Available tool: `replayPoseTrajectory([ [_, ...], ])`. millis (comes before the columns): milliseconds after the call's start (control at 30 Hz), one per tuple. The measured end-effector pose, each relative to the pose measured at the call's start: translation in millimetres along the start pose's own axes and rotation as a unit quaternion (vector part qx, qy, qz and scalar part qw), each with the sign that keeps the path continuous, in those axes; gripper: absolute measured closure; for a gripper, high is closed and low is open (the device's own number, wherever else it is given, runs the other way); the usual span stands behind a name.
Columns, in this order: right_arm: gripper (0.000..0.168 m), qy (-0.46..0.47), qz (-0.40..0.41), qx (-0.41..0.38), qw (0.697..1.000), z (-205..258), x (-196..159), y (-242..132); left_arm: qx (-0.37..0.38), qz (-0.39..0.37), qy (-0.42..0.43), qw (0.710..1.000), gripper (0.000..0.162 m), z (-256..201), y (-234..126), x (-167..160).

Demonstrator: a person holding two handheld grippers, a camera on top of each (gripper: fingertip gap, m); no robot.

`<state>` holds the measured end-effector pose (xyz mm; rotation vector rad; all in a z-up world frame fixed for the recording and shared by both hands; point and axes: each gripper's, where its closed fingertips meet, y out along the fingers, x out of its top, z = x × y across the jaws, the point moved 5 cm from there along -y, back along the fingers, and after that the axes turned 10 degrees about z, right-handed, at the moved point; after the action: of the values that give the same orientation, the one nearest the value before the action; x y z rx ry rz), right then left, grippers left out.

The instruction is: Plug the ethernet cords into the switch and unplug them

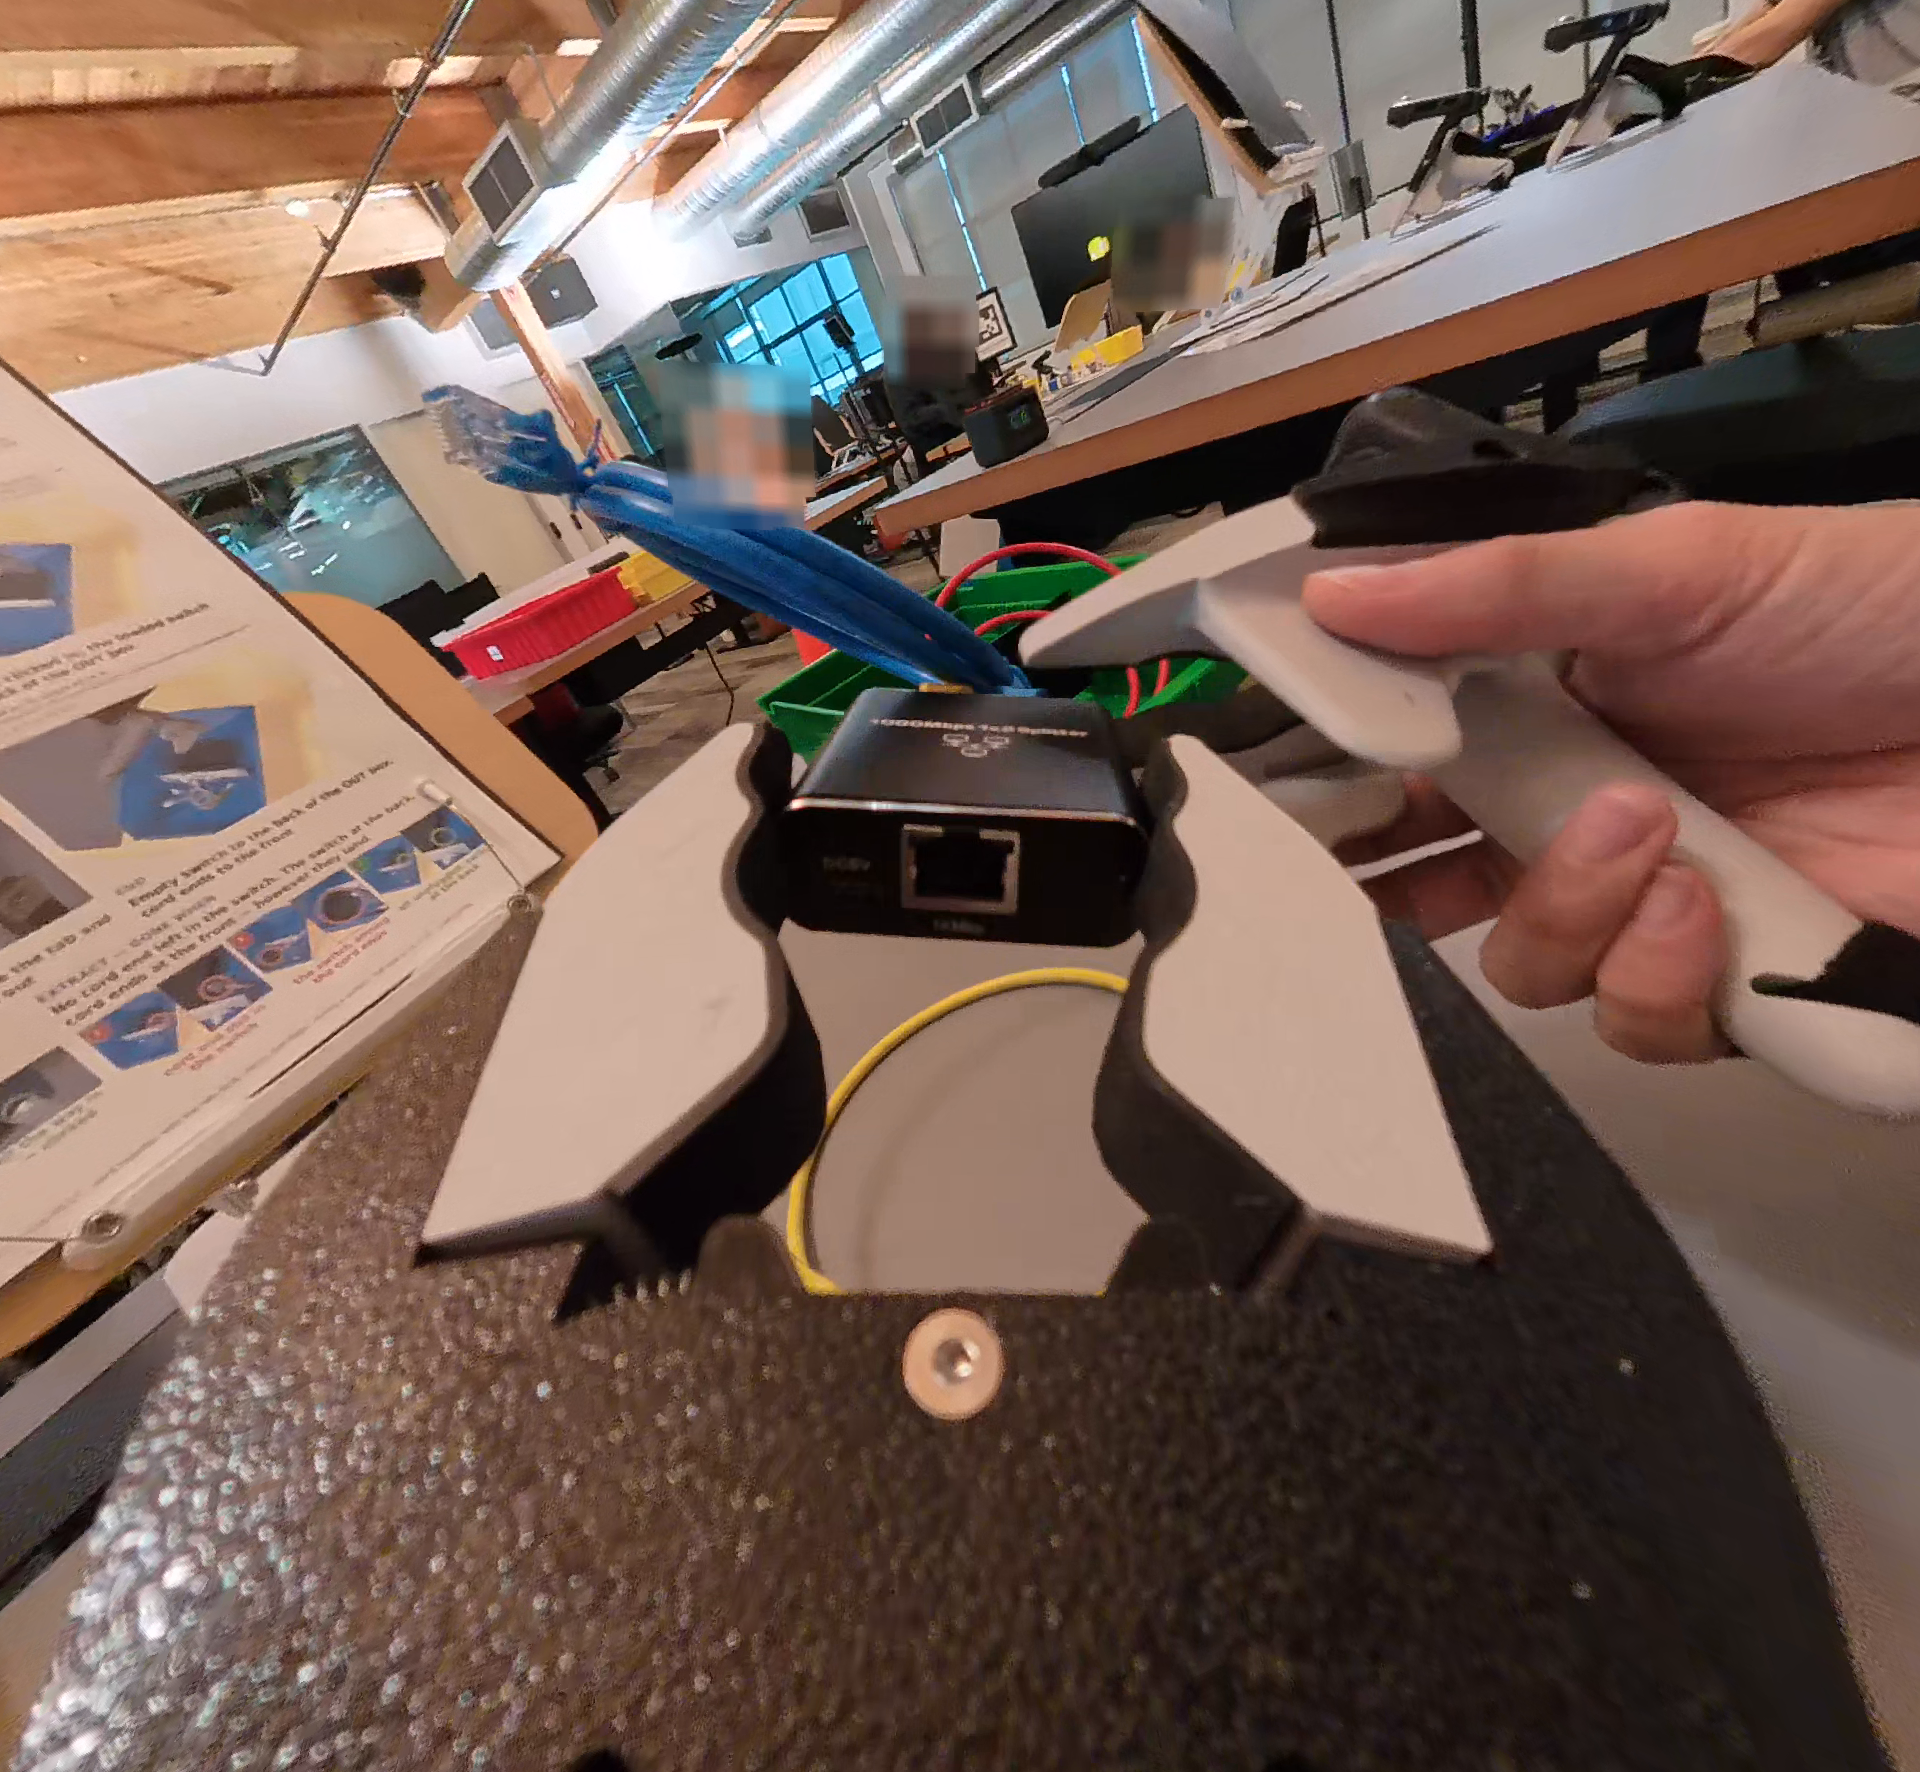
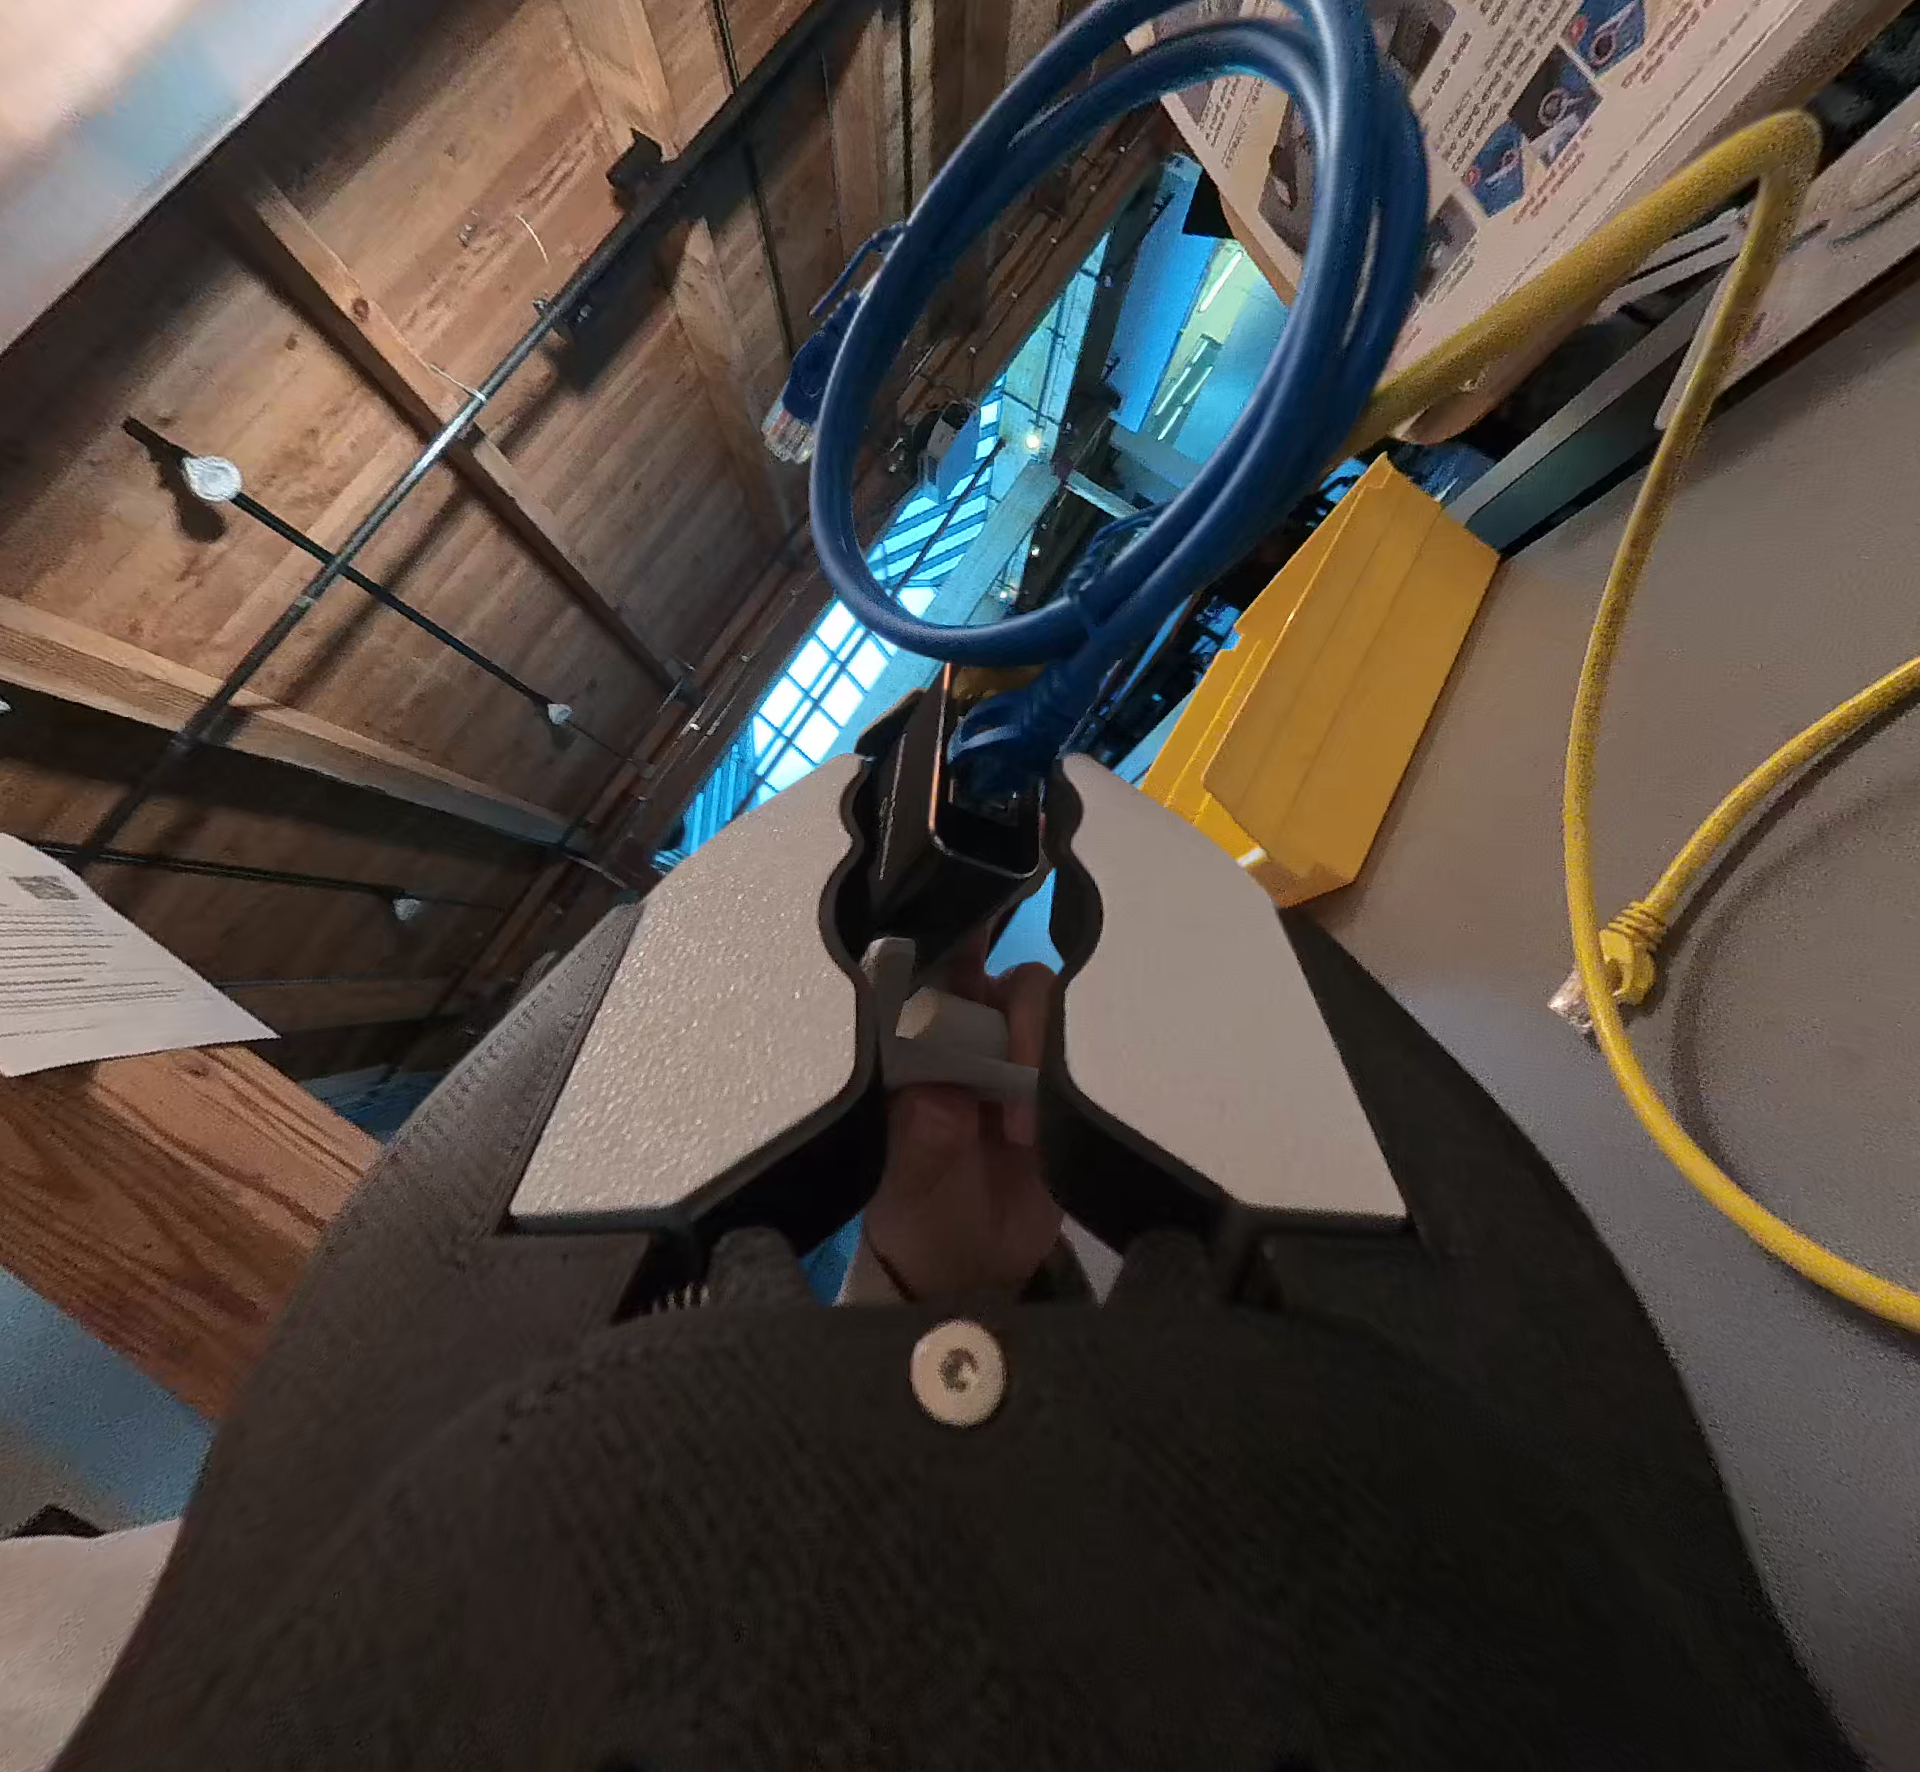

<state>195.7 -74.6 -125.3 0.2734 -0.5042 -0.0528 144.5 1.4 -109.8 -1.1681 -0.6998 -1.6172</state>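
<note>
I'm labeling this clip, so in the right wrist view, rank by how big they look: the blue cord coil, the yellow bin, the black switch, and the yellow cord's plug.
1. blue cord coil
2. yellow bin
3. black switch, partly hidden between the fingers
4. yellow cord's plug
Distances from the camera differ, so this is apparent size only.

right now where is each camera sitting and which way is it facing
Left wrist view: sits behind the left gripper, looking forward and slightly up across the room; its fingers clamp the black switch. The person's right hand shows holding the right gripper's handle.

Right wrist view: sits behind the right gripper, tilted steeply up toward the wooden ceiling; its fingers sit around the switch end where the blue cord plugs in. A hand shows below, between the fingers.

Shared: switch, blue cord, yellow cord, instruction board.
</note>
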Motion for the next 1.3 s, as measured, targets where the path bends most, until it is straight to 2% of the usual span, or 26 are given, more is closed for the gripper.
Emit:
replayPoseTrajectory([
  [67,0.148,0.017,0.0,0.013,1.0,-2,0,0,-0.006,-0.009,0.004,1.0,0.097,0,-2,2],
  [267,0.154,0.031,-0.017,0.066,0.997,3,-1,1,-0.02,-0.03,0.0,0.999,0.098,2,-6,2],
  [333,0.154,0.003,-0.006,0.072,0.997,6,-2,1,-0.023,-0.034,0.004,0.999,0.098,2,-9,2],
  [433,0.155,-0.057,-0.012,0.048,0.997,12,-1,0,-0.022,-0.01,0.009,1.0,0.098,1,-8,-1],
  [567,0.155,-0.056,-0.028,0.035,0.997,9,2,-4,-0.006,0.05,0.017,0.999,0.091,-1,0,-4],
  [633,0.155,-0.044,-0.034,0.031,0.998,6,4,-6,0.001,0.079,0.025,0.997,0.097,-2,3,-4],
  [833,0.155,-0.083,-0.042,-0.011,0.996,4,7,-10,-0.023,0.162,0.013,0.986,0.098,-4,10,-8],
  [1000,0.155,-0.074,-0.05,0.002,0.996,7,7,-10,-0.064,0.181,-0.029,0.981,0.082,-8,15,-8],
  [1167,0.156,-0.039,-0.072,-0.006,0.997,1,6,-13,-0.048,0.18,-0.018,0.982,0.08,-14,20,-8],
  [1300,0.155,-0.049,-0.072,0.003,0.996,6,7,-13,-0.027,0.173,-0.031,0.984,0.078,-20,22,-8],
])
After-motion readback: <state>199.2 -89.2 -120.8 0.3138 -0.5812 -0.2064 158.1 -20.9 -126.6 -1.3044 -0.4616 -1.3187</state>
